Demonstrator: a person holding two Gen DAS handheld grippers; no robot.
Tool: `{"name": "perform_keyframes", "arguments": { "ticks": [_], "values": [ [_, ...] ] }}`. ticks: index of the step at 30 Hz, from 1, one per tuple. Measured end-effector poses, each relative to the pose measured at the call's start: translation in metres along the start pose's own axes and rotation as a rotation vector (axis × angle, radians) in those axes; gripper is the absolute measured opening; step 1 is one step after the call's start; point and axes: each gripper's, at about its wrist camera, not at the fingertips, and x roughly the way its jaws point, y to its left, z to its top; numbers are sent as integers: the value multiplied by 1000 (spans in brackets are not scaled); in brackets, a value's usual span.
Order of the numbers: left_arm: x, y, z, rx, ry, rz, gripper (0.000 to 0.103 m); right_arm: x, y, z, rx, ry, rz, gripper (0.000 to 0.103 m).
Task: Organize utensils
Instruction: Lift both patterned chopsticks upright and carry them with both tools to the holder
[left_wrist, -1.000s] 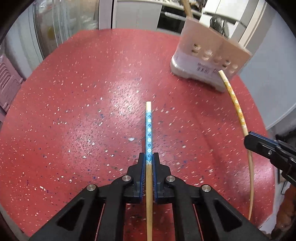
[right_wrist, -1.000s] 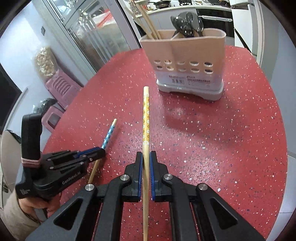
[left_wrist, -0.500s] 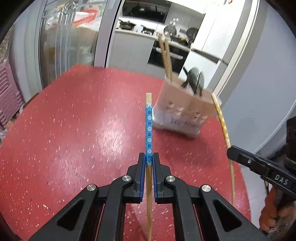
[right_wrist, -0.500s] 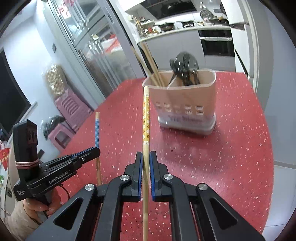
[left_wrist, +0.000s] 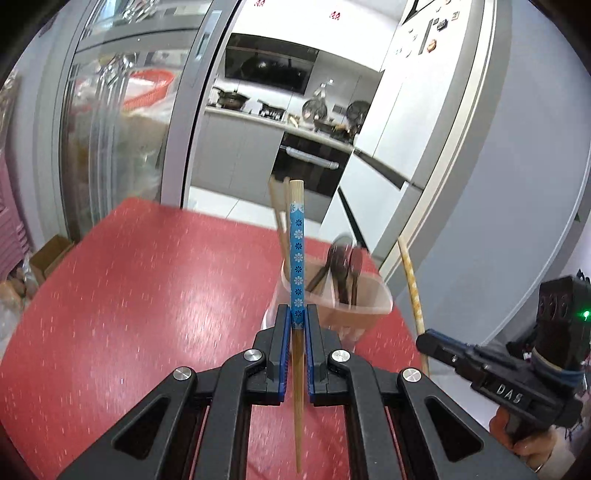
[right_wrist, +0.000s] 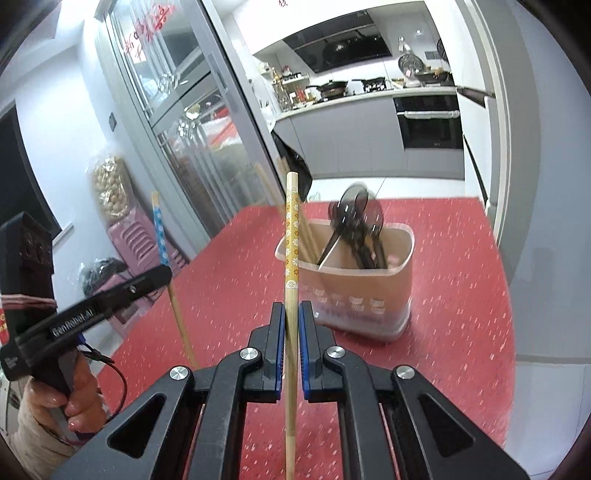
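- Left gripper (left_wrist: 297, 325) is clamping the blue-patterned chopstick (left_wrist: 297, 258) between its blue pads, thick decorated end pointing forward and up, bare tapered end hanging down under the jaws.
- Right gripper (right_wrist: 291, 314) is doing the same with the yellow-patterned chopstick (right_wrist: 291, 236), jaws pinched tight on the plain wood just below the pattern.
- Both tools are riding higher than a second ago: back then the red speckled table (left_wrist: 147, 288) was filling each view and the sticks were barely off it; now the kitchen behind is showing, and the chopsticks are well clear of the surface.
- Each gripper is showing up in the other's view, side by side, the person's hands (right_wrist: 79, 398) wrapping the handles.
- Moving out, the beige utensil holder (right_wrist: 369, 291) is standing on the table ahead of both tools, and it is sitting nearer the middle of each view than before.
- Inside it, a divider is splitting two compartments: wooden chopsticks (right_wrist: 306, 236) are leaning in the left one, dark spoons (right_wrist: 354, 229) are filling the right one.
- That lift, to my eye, is setting up the drop: both sticks now look high enough to clear the rim, and the chopstick side looks like the target.
- Neither stick is over the holder yet; each one needs tipping narrow end down before it goes in.
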Motion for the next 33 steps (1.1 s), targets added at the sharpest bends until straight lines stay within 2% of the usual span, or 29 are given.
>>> {"name": "perform_keyframes", "arguments": {
  "ticks": [9,16,25,33],
  "values": [
    [20,-19,62,28,-88,-39,33,7,-15,53,-22,-89,-24,8],
    [52,-31,93,61,-118,-38,33,24,-23,90,-51,-175,-35,8],
    [92,-36,112,61,-147,-34,33,64,-38,114,-82,-226,-69,8],
    [116,-36,111,67,-160,-23,33,88,-45,110,-118,-264,-121,8]
  ]
}}
